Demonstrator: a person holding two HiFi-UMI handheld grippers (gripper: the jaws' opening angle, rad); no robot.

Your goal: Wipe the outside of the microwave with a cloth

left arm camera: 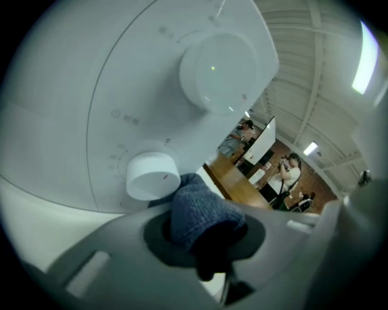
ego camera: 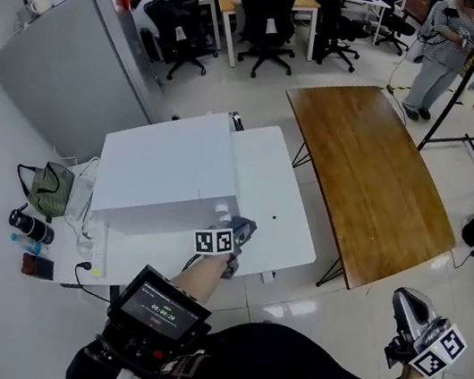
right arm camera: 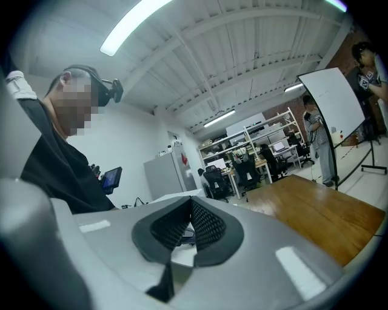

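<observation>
We see a white microwave (ego camera: 167, 176) on a white table (ego camera: 289, 230), at about ten o'clock from the middle of the head view. Our left gripper (ego camera: 233, 240) is at the microwave's five o'clock corner, its jaws pinching a bunched blue-grey cloth (left arm camera: 197, 209). In the left gripper view the cloth sits just beside the lower knob (left arm camera: 151, 175) of the control panel, at the knob's four o'clock; the upper knob (left arm camera: 218, 72) is at twelve. Our right gripper (ego camera: 409, 312) hangs at four o'clock in the head view, well apart from the table, jaws pressed together on nothing. We judge that wiping is under way on the front panel. The top and sides probably remain, though no view shows which faces are already clean.
</observation>
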